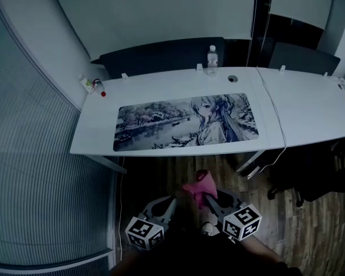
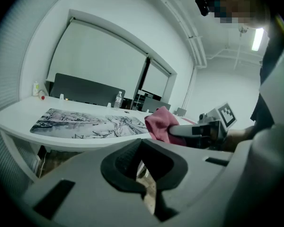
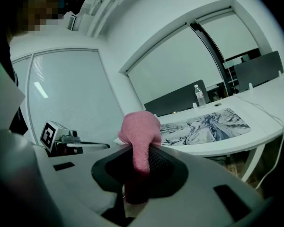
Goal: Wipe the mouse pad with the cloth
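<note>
A long white desk (image 1: pixel 98 137) runs across the upper half of the head view; a ribbed glass wall (image 1: pixel 40 171) fills the left side, and a dark wood-plank floor (image 1: pixel 299 223) lies below; a clear water bottle (image 1: pixel 212 60) stands at the desk's far edge, and a thin cable (image 1: pixel 278 122) trails over its right part. The mouse pad (image 1: pixel 187 122) lies flat at the desk's centre, a wide rectangle printed with a pale grey-blue illustration. The cloth (image 3: pixel 139 131), pink and soft with a fine knit, bunches above the right gripper (image 3: pixel 141 150), whose ribbed dark pads are clamped on it, low in the frame and well short of the desk. The left gripper (image 2: pixel 143 150) has its jaws drawn together on nothing.
</note>
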The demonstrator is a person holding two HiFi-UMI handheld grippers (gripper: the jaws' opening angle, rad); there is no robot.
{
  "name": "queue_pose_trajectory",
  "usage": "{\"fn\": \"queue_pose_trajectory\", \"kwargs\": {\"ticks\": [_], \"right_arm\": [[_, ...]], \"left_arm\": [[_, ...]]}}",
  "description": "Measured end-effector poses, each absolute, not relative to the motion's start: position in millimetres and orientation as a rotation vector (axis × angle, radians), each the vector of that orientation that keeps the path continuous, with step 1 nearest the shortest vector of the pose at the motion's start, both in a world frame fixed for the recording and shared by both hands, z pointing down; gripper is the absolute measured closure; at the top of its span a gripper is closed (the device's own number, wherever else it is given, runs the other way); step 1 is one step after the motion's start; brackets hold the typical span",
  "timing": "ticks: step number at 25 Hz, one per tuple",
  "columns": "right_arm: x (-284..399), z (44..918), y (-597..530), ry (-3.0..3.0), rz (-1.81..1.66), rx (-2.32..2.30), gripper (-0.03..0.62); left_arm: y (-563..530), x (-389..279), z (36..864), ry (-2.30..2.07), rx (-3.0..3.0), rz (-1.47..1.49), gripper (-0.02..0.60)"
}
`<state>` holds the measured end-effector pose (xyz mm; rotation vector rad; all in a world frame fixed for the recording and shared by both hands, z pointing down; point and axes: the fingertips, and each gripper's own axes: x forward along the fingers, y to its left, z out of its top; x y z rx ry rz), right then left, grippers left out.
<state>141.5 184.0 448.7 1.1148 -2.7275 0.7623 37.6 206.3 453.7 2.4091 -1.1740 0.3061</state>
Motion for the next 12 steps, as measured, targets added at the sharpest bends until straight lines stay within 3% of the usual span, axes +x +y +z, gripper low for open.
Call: {"fn": "queue_pose_trajectory", "kwargs": {"ticks": [12], "right_arm": [[23.5,451.9,65.6,-2.69,0.758,1.129,0.513]], "left_arm": [[98.6,-61.9,453.1,-1.133,2.423,0.323,0.577]]}}
